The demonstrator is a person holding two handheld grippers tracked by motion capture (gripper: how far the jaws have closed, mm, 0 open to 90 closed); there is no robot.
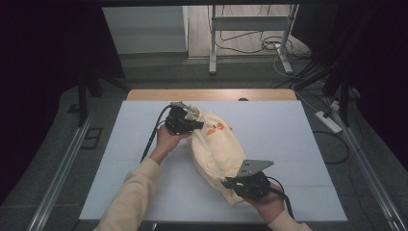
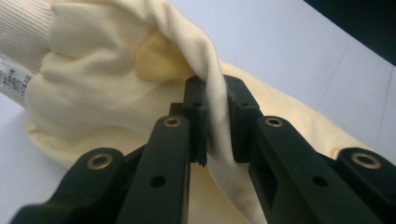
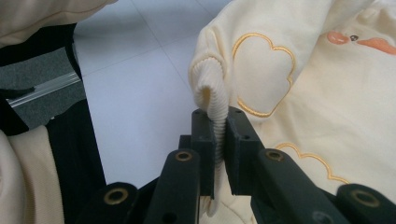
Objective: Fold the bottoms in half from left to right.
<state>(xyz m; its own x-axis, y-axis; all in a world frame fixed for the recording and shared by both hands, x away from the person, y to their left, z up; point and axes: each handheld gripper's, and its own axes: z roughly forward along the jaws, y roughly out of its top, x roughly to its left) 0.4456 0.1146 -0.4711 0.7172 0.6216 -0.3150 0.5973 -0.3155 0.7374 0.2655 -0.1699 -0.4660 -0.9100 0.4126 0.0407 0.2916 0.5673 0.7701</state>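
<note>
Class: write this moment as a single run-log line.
left gripper: shut on cream sweatshirt fold | right gripper: shut on ribbed cuff | garment on white table

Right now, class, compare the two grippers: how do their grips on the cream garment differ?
The left gripper pinches a smooth fold of the cream garment at its far end; the right gripper clamps a ribbed edge at the near end. In the high view the right gripper carries a grey three-cornered plate, while the left gripper's top is mostly black. Both have black jaws shut on the fabric, each held in a hand over the white table.
</note>
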